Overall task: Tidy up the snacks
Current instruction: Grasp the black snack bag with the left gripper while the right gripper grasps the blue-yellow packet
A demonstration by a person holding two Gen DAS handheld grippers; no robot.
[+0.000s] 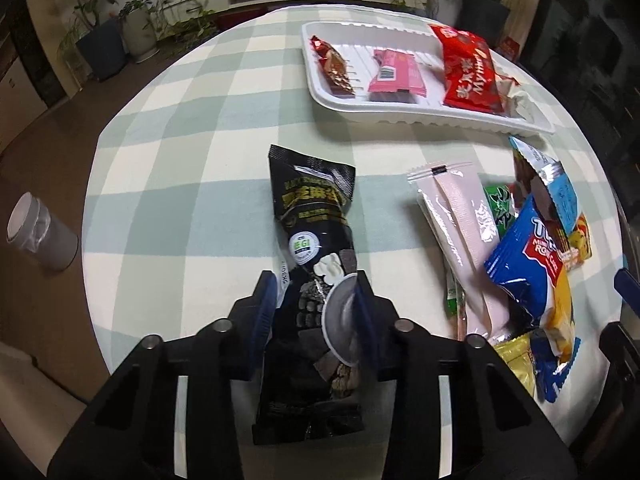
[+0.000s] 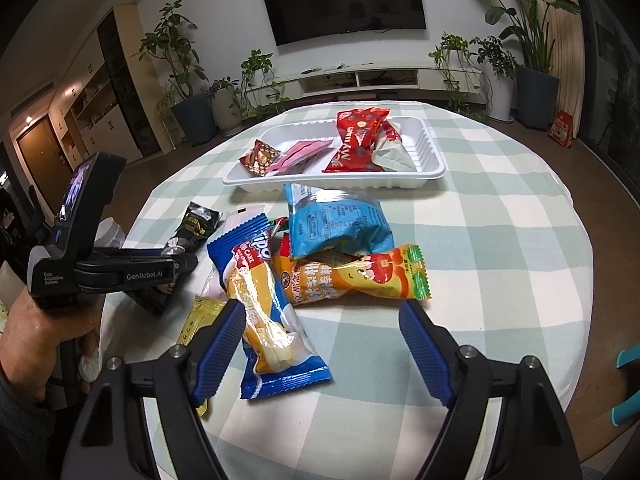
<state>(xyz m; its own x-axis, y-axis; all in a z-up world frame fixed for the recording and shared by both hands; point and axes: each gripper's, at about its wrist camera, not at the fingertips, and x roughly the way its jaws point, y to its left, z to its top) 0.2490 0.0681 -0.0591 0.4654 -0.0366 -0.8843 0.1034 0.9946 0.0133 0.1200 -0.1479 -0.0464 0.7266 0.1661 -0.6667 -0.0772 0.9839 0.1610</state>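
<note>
My left gripper (image 1: 316,292) is shut on a black snack packet (image 1: 312,216) and holds it over the checked tablecloth; the packet also shows in the right wrist view (image 2: 196,224). The white tray (image 1: 400,114) at the back holds a small red-brown packet (image 1: 334,66), a pink packet (image 1: 394,76), a red packet (image 1: 470,68) and a white one. My right gripper (image 2: 322,330) is open and empty, above a blue cake-roll packet (image 2: 264,320). Beside it lie an orange packet (image 2: 352,280) and a light blue packet (image 2: 336,220).
A pale pink packet (image 1: 460,224) and a yellow packet (image 2: 200,312) lie in the loose pile at the table's right. The round table's edge (image 1: 96,240) is at the left, with a lined bin (image 1: 40,236) on the floor. Potted plants stand behind the table.
</note>
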